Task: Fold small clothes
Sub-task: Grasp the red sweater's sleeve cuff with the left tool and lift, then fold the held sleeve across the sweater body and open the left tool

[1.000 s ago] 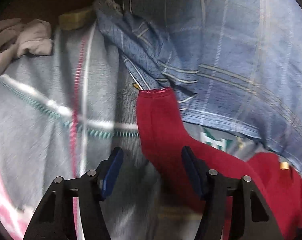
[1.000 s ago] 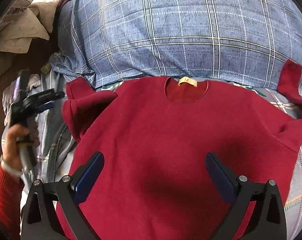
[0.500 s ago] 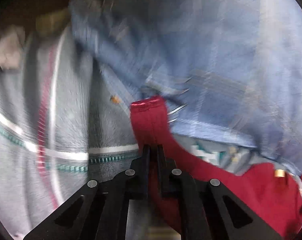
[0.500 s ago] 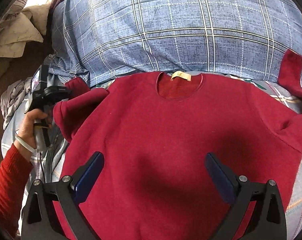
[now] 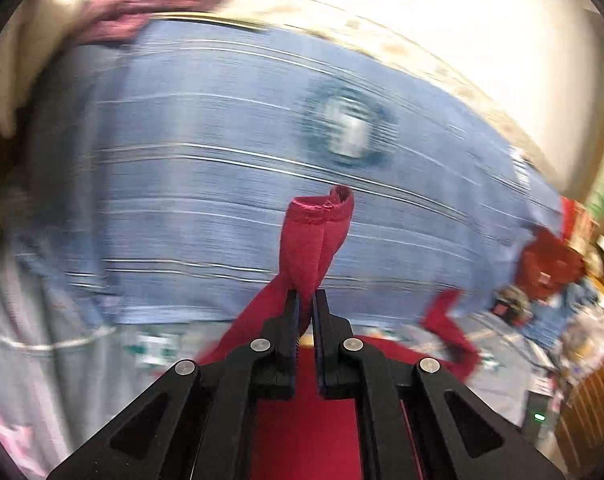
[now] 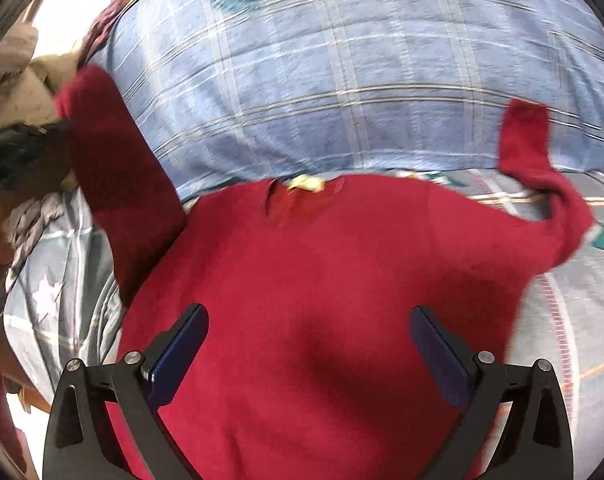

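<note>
A small red sweater (image 6: 321,300) lies face up on the bed, collar with a yellow tag (image 6: 305,183) toward the pillow. My left gripper (image 5: 305,300) is shut on the sweater's left sleeve (image 5: 313,240), whose cuff sticks up past the fingertips; in the right wrist view that sleeve (image 6: 114,160) is lifted off the bed at the left. My right gripper (image 6: 307,344) is open and empty, hovering over the sweater's body. The right sleeve (image 6: 529,152) lies bent up against the pillow.
A large blue plaid pillow (image 6: 341,72) fills the far side. A grey patterned bedspread (image 6: 573,280) lies under the sweater. Crumpled beige and grey cloth (image 6: 26,216) sits at the left edge. Red and mixed clutter (image 5: 549,264) lies at the far right.
My left gripper closed on the left sleeve and lifted it up off the bed, swinging to face the pillow. My right gripper stayed open over the sweater.
</note>
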`<state>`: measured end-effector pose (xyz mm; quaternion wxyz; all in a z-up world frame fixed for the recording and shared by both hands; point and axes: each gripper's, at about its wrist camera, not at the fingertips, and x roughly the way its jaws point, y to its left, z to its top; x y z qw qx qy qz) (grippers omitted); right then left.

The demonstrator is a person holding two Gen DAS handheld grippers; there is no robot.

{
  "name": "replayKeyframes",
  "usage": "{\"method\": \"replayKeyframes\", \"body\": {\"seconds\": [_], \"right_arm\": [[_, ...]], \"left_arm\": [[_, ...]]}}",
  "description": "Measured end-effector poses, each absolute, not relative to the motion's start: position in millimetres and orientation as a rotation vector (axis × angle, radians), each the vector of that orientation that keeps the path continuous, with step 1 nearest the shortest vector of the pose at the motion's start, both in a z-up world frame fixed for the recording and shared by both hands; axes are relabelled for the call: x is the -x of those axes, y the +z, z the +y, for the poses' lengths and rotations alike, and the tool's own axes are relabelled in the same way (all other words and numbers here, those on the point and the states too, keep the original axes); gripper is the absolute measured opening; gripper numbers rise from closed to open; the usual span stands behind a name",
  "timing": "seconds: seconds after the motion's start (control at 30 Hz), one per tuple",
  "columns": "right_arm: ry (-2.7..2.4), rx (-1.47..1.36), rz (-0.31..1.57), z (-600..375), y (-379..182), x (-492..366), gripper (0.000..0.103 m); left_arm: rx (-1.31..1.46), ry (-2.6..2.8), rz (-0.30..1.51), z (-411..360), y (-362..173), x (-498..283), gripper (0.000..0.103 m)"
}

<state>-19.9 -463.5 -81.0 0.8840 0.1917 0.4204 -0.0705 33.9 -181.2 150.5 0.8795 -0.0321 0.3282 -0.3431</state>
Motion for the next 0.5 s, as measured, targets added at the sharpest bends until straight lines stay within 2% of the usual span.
{"method": "replayKeyframes", "body": {"seconds": [0.17,0.23,0.3,0.43,0.47,0.5], "right_arm": [[-0.246,-0.452,0.851,-507,-80,39,0.101],[-0.281,-0.466,0.859,-518,-83,43,0.101],[-0.314,-0.48,0.874,-530,-89,48,0.101],[-0.342,-0.489,0.89,-546,-93,58,0.101],[-0.341,-0.477,0.887,-547,-92,59,0.101],[-0.336,-0.465,0.879,-546,-90,58,0.101]], "left_arm": [[0.032,-0.811,0.786,-270,78,-31,0.005],[0.021,-0.838,0.842,-299,38,-37,0.012],[0.003,-0.817,0.892,-321,6,-58,0.029],[0.001,-0.763,0.939,-317,-18,-91,0.034],[0.007,-0.751,0.922,-312,-17,-91,0.045],[0.013,-0.721,0.886,-299,-15,-96,0.059]]}}
